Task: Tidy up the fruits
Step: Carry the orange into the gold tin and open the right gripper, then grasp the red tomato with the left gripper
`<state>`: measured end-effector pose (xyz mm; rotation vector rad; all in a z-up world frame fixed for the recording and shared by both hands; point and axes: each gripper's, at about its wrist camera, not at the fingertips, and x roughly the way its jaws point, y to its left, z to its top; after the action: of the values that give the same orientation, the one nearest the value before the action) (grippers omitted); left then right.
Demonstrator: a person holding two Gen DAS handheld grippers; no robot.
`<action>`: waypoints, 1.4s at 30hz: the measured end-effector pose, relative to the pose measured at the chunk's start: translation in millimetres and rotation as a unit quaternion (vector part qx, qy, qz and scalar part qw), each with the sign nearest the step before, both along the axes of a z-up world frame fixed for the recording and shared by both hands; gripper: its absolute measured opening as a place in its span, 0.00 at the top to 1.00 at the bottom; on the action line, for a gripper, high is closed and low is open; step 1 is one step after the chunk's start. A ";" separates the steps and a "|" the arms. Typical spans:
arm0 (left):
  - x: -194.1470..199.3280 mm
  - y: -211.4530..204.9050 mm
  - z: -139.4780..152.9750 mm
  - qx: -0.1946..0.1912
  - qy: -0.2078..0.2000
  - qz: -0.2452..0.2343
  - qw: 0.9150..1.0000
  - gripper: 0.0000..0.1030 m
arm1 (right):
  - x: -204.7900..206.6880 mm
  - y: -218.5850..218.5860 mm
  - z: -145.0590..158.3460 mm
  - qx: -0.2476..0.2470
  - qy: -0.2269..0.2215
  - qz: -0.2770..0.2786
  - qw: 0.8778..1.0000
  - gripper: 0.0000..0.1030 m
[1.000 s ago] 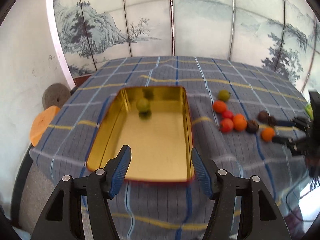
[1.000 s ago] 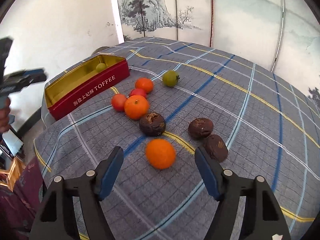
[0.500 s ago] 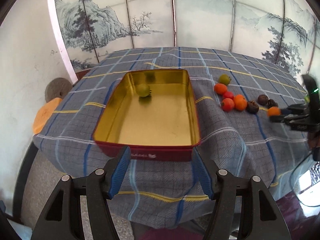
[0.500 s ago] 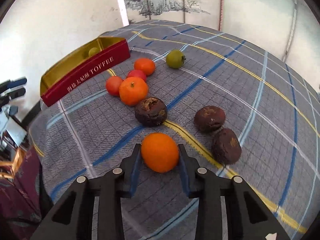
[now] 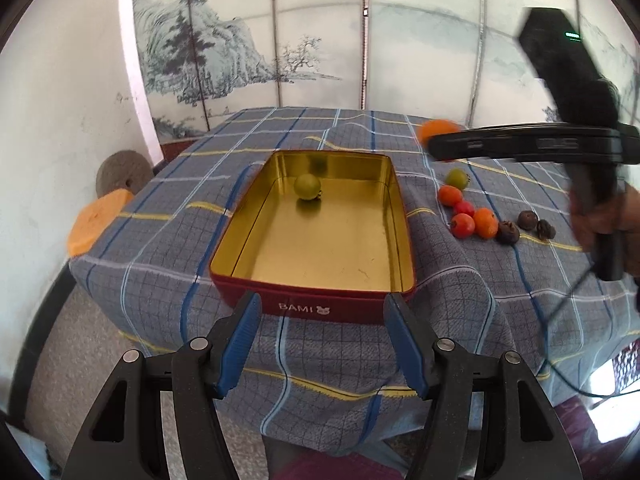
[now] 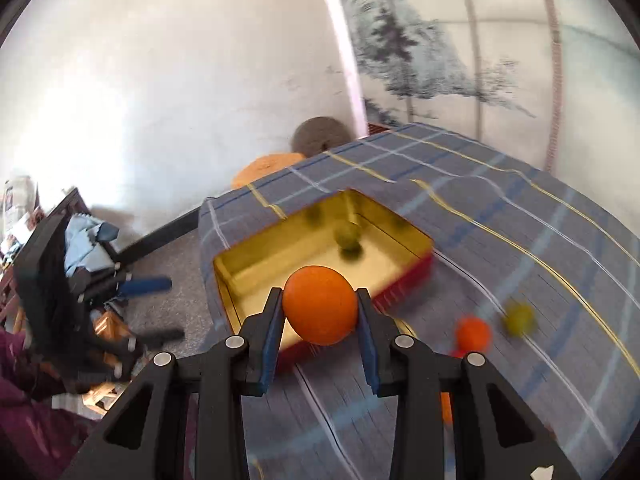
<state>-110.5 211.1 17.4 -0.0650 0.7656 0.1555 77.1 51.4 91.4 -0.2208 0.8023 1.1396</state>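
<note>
Carrying an orange (image 6: pixel 320 304) pinched in the right gripper (image 6: pixel 320 314) toward the toffee tin (image 5: pixel 402 216) (left gripper (image 5: pixel 322 344) idling, jaws spread), likely needing a release over its gold floor.

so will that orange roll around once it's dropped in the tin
Probably: the orange is round and the tin floor looks smooth and flat. The walls should contain it. It may bump the green fruit already inside. The right gripper holds it between its fingers without visible squashing, so likely firm.
</note>
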 end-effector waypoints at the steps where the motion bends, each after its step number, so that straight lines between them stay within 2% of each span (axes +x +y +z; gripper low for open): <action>1: 0.4 2.3 -0.7 -0.002 0.003 0.006 1.000 0.38 | 3.6 13.7 -4.7 -0.009 0.001 0.004 1.000 0.69; 7: 0.0 17.0 -4.3 0.000 0.017 0.036 0.999 0.38 | 19.9 75.4 -39.9 -0.067 0.017 0.015 0.997 0.69; 13: -1.3 26.3 -10.1 0.002 0.028 0.052 0.998 0.38 | 32.2 108.2 -70.2 -0.108 0.037 0.001 0.993 0.68; 21: -0.2 24.8 -16.4 0.019 0.043 0.058 0.997 0.36 | 53.6 121.7 -75.2 -0.085 0.068 -0.034 0.993 0.66; 23: 0.3 23.1 -18.7 0.020 0.047 0.057 0.997 0.36 | 55.0 117.2 -70.2 -0.064 0.075 -0.041 0.994 0.61; 24: 0.5 22.4 -19.7 0.022 0.049 0.057 0.997 0.36 | 54.3 112.1 -65.2 -0.043 0.077 -0.044 0.995 0.59; 26: 2.3 20.6 -20.9 0.025 0.054 0.057 0.997 0.35 | 50.6 100.5 -56.2 -0.016 0.072 -0.050 0.996 0.47; 30: 3.7 15.6 -21.4 0.031 0.056 0.052 0.997 0.35 | 38.3 68.4 -39.9 0.025 0.070 -0.055 0.996 0.41; 34: 6.8 6.6 -22.4 0.039 0.062 0.042 0.996 0.35 | 13.5 8.6 -29.1 0.055 0.049 -0.068 0.995 0.32; 39: 11.7 -7.6 -19.7 0.045 0.062 0.020 0.997 0.35 | -10.1 -85.5 -34.9 0.025 0.001 -0.129 0.991 0.26; 42: 17.0 -23.8 -14.7 0.045 0.055 -0.010 0.997 0.35 | -15.8 -150.0 -43.3 -0.010 -0.020 -0.189 0.982 0.23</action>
<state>-93.5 187.4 2.7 0.0374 0.8678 0.1762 61.3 -98.6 48.1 -0.1010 0.7811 0.7677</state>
